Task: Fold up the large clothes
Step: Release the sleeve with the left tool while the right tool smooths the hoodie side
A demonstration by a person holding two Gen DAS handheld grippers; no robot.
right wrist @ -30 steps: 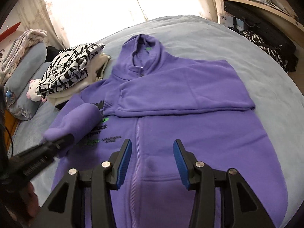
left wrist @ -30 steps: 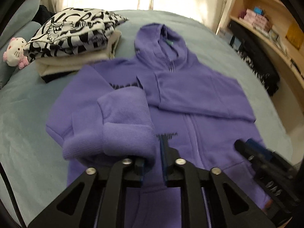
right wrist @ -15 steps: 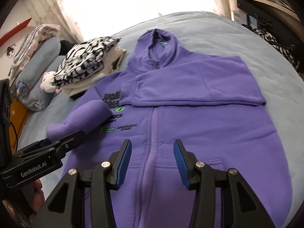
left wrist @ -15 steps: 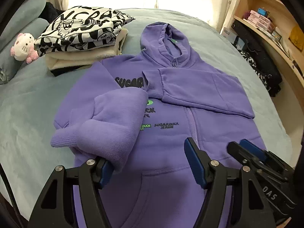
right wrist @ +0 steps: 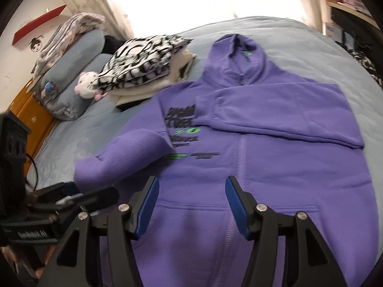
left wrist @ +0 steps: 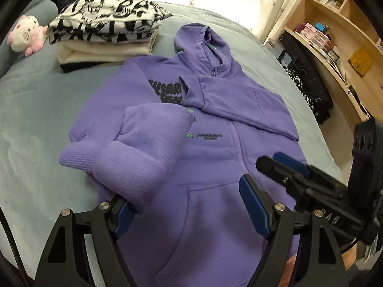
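With both sleeves of the hoodie (left wrist: pixel 205 167) laid in, our left gripper (left wrist: pixel 184 212) and right gripper (right wrist: pixel 191 205) are opening, empty, and we judge the hem near the bed's (left wrist: pixel 36 110) front edge comes next.

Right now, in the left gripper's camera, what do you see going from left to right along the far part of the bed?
Pink plush cat → stack of folded clothes → purple hoodie's hood → black bag by the wooden shelves.
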